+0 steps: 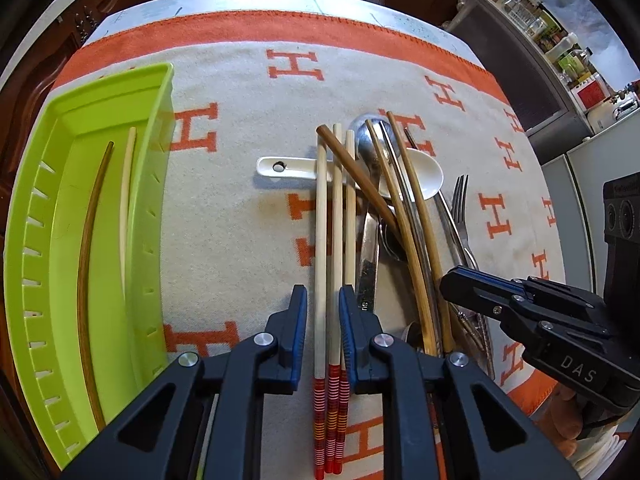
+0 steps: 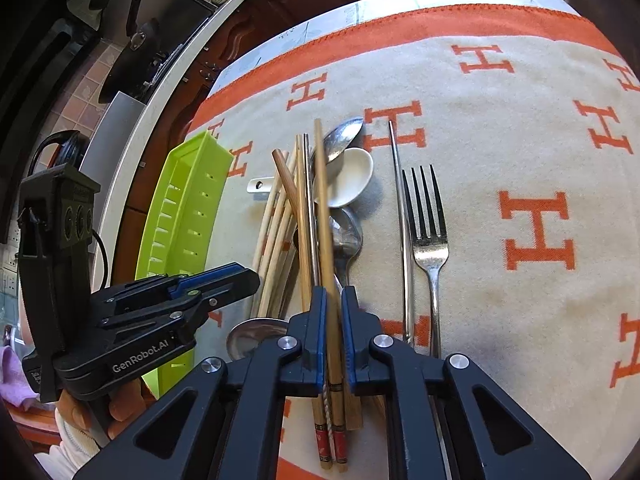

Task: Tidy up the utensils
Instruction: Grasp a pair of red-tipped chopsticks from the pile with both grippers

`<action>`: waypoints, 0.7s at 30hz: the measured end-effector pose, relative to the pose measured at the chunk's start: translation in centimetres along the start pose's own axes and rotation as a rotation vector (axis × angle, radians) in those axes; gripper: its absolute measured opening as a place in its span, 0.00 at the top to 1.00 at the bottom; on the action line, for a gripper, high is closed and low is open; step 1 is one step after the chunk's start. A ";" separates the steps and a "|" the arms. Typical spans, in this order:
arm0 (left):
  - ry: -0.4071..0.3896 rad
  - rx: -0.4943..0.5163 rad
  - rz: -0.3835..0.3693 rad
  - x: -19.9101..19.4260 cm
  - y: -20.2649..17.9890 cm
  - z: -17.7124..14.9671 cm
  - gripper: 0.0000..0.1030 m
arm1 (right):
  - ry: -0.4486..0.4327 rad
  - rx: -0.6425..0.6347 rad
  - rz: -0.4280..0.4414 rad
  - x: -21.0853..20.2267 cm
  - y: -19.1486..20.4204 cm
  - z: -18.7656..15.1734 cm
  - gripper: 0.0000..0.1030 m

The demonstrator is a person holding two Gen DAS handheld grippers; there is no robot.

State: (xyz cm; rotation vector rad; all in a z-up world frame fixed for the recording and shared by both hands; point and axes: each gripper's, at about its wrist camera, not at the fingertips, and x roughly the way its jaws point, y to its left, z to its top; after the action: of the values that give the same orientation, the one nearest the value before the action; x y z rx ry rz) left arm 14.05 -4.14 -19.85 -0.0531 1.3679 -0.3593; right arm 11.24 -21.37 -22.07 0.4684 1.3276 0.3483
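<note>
A pile of utensils lies on the cloth: pale chopsticks with red-striped ends [image 1: 321, 240], brown chopsticks [image 1: 412, 240], a white ceramic spoon [image 1: 424, 176], metal spoons [image 2: 348, 236] and a fork [image 2: 430, 236]. My left gripper [image 1: 323, 300] straddles the pale chopsticks with its jaws slightly apart. My right gripper [image 2: 330, 300] has its jaws closed around a light brown chopstick [image 2: 323, 200]; it shows at the right of the left wrist view [image 1: 472, 284]. A green tray [image 1: 92, 216] at the left holds one brown and one pale chopstick.
The table carries a beige cloth with orange H letters and an orange border [image 1: 280, 28]. A long thin metal chopstick [image 2: 400, 220] lies beside the fork. Counters with kitchenware stand beyond the table edges.
</note>
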 end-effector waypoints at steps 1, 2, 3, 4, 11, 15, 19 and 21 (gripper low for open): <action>0.004 0.000 -0.002 0.1 0.0 0.0 0.86 | 0.000 -0.002 -0.002 0.0 0.1 0.0 0.92; 0.004 0.000 0.001 0.2 0.0 0.0 0.86 | -0.002 -0.003 -0.004 0.0 0.1 0.0 0.92; 0.004 0.001 0.005 0.3 0.0 0.0 0.86 | -0.003 -0.005 -0.007 0.0 0.1 0.0 0.92; 0.006 0.000 0.008 0.4 0.0 0.0 0.86 | -0.004 -0.006 -0.007 0.0 0.1 0.0 0.92; 0.020 -0.006 0.006 1.0 0.2 0.0 0.87 | -0.002 -0.008 -0.005 -0.1 0.1 -0.2 0.92; 0.021 -0.014 -0.009 0.9 0.6 -0.1 0.87 | -0.001 -0.008 -0.005 0.0 0.2 -0.1 0.92; 0.034 -0.044 -0.073 0.8 1.5 -0.1 0.87 | 0.000 -0.006 -0.002 0.1 0.1 -0.2 0.93; 0.048 -0.072 -0.118 0.8 2.0 -0.2 0.87 | 0.000 -0.003 -0.004 0.2 0.1 -0.2 0.93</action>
State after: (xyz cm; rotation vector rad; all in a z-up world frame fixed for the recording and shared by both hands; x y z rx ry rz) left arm 14.39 -2.47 -21.16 -0.1865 1.4283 -0.4117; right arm 11.06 -21.18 -22.19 0.4629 1.3278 0.3470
